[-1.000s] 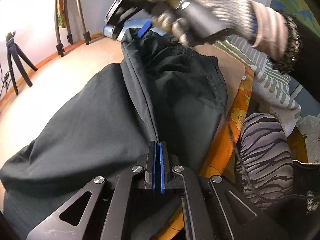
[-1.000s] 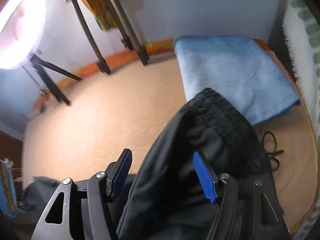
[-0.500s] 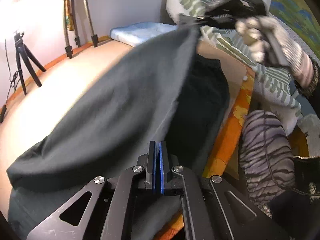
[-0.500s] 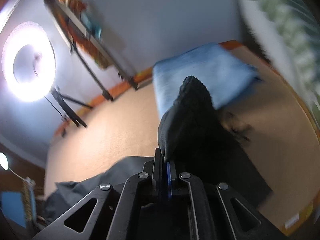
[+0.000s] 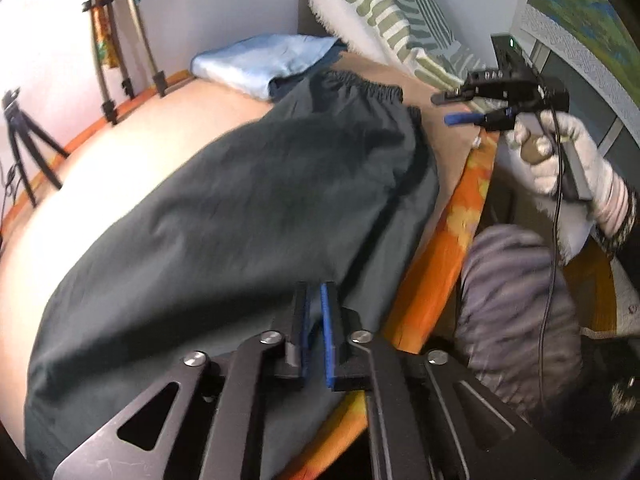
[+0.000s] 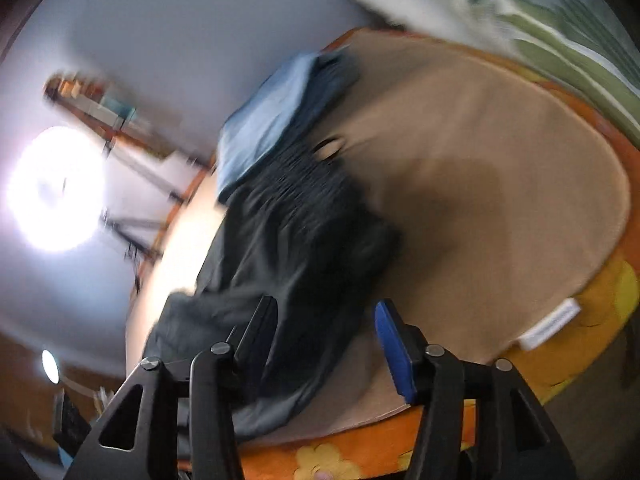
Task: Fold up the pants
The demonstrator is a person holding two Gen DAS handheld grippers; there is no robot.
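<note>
One pair of dark pants point(image 5: 248, 216) lying flat on the tan bed point(image 5: 132, 168), filling the middle of the left wrist view. Long way running from the lower left of the frame up to the upper right. Stretchy, bunched waistband point(image 5: 360, 88) at the upper right end, pointing toward the folded blue towel point(image 5: 264, 60) and just beside it. Soft, thin, smooth cloth, dark grey, almost black, with only a few low wrinkles. Bright orange flower sheet point(image 5: 452, 232) along the bed's right edge.

Left claw point(image 5: 316, 336) at the bottom middle, blue pads nearly together with a thin gap; can't tell whether any cloth sits between them. Black metal arms with round silver bolts.

Right claw point(image 5: 456, 110) at the upper right, held in a white knit glove point(image 5: 560, 160), wide open and off the pants, up in the air past the waistband. Same in the right wrist view: right claw point(image 6: 324, 336) with fingers spread apart, nothing between them, blurry pants point(image 6: 296, 248) in the middle below, waistband toward the upper part of the frame beside the blue towel point(image 6: 264, 128).

Green and white striped pillow point(image 5: 384, 12) at the top. Black tripod point(image 5: 24, 136) at the left edge.
</note>
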